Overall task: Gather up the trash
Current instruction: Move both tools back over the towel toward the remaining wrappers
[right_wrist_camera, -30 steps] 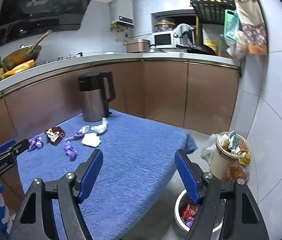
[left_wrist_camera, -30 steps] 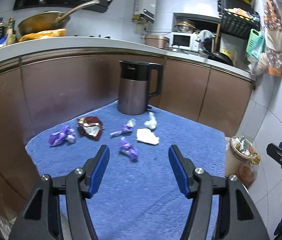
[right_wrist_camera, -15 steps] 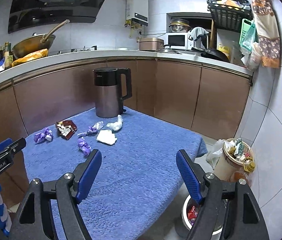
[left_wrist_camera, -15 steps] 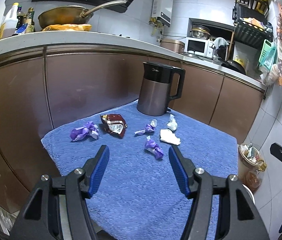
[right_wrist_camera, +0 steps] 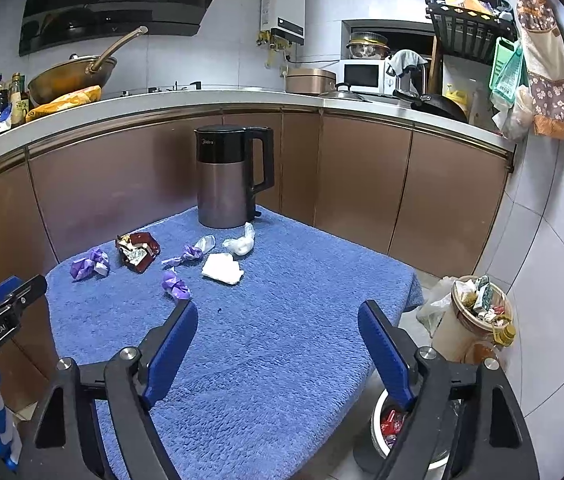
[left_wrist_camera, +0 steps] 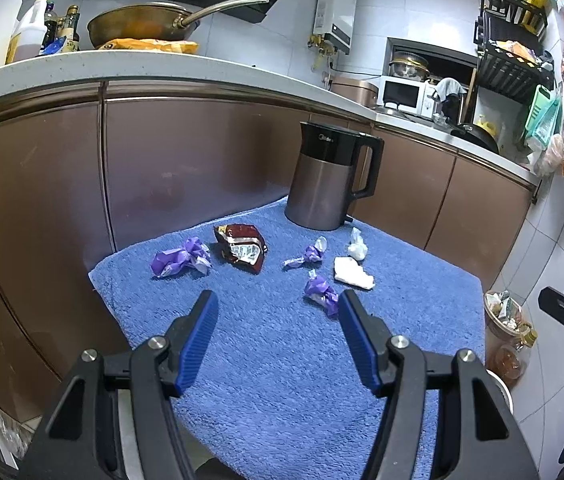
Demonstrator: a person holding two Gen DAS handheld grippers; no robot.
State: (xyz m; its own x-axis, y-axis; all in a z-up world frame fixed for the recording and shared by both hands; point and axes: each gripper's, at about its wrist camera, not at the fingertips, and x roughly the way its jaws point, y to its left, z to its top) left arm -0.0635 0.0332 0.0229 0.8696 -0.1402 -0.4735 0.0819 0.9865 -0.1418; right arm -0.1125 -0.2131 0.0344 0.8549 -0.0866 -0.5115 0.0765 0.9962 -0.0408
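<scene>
Trash scattered mid-frame on blue towel [left_wrist_camera: 282, 360]: purple wrapper [left_wrist_camera: 321, 291] nearest left gripper [left_wrist_camera: 275, 316], whose jaws gape empty. Right gripper [right_wrist_camera: 277, 322] jaws just widening, empty. Risk: pads snag towel pile, wrapper slips out.

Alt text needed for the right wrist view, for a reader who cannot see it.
The right tongs stand open and empty above a blue towel-covered table strewn with purple crumpled wrappers, a dark red snack packet and white crumpled tissues, with a dark steel electric kettle behind.
</scene>
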